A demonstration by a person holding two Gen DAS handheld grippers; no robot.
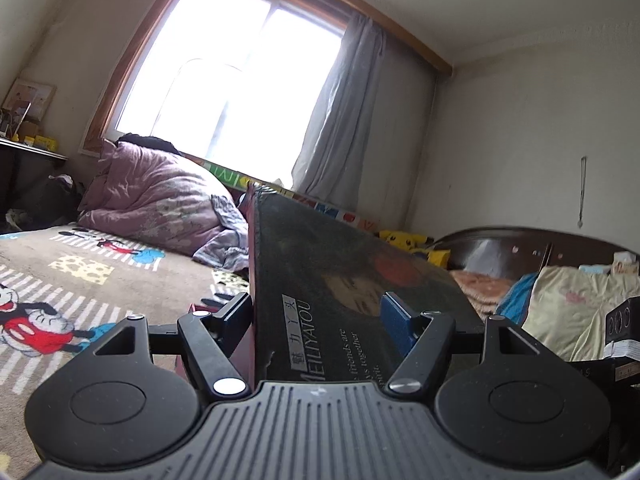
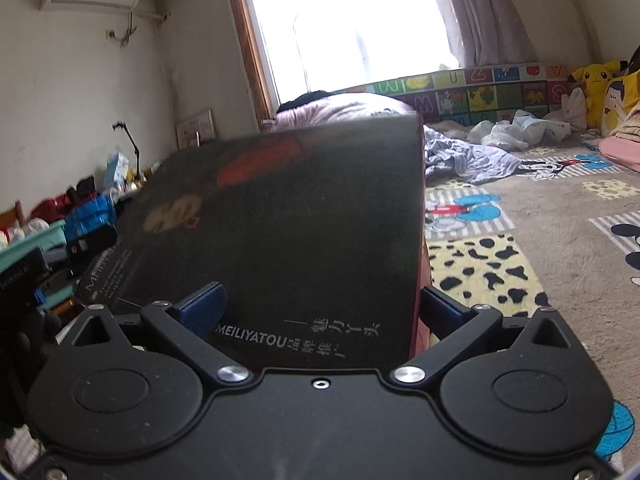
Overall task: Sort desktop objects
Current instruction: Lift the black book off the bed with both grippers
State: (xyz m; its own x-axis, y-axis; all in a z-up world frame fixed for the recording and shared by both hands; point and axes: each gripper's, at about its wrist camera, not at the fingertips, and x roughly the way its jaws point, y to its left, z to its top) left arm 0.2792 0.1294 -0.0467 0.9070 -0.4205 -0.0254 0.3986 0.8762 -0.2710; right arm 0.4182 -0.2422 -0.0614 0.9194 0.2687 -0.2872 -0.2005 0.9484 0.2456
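Observation:
A large dark flat box (image 1: 340, 276) printed with "MEILIYATOU" and a red and tan picture is held up in the air between both grippers. My left gripper (image 1: 316, 312) is shut on one end of it, blue pads on either face. My right gripper (image 2: 320, 304) is shut on the other end of the same box (image 2: 288, 216), which tilts up and hides much of the room ahead. The box has a reddish side edge.
A bed with a Mickey Mouse blanket (image 1: 60, 280) lies below, with a pink quilt (image 1: 160, 200) by the window. A cluttered desk (image 2: 48, 236) stands at the left. Yellow plush toys (image 2: 600, 84) and an alphabet mat (image 2: 480, 88) line the far wall.

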